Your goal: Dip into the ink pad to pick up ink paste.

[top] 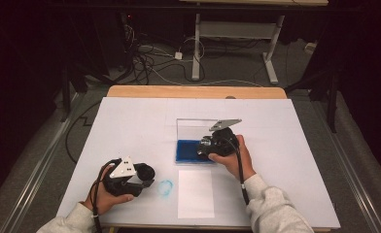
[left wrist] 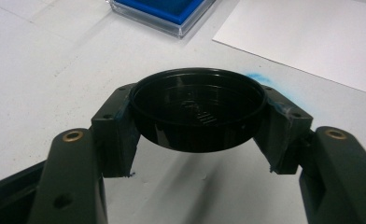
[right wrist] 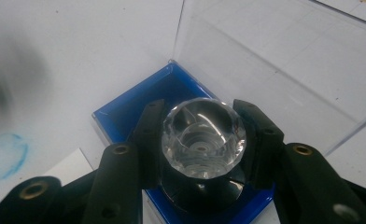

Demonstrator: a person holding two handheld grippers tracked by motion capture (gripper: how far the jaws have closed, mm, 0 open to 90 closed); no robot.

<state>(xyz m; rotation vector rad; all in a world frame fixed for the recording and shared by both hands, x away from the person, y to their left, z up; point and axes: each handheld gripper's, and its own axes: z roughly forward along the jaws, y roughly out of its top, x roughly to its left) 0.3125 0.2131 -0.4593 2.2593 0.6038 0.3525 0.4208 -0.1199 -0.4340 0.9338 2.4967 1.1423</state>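
A: Where are we?
B: Lid's off. Left gripper [left wrist: 197, 116] jaws clamped on black cap [left wrist: 197, 109], held just above the table [top: 130, 121], near a blue ring mark [top: 165, 188].
A: And the right?
B: Right gripper [right wrist: 202, 140] closed round faceted clear stamp [right wrist: 203, 138], over blue ink pad [right wrist: 125, 112] w/ its clear lid [top: 193, 127] up. Inking prob. underway; paper sheet [top: 196, 194] blank, so stamping's left, I'd guess.

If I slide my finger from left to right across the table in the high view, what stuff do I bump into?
Left gripper holding a black cap → blue smudge → white paper sheet → right hand with its gripper over the blue ink pad.
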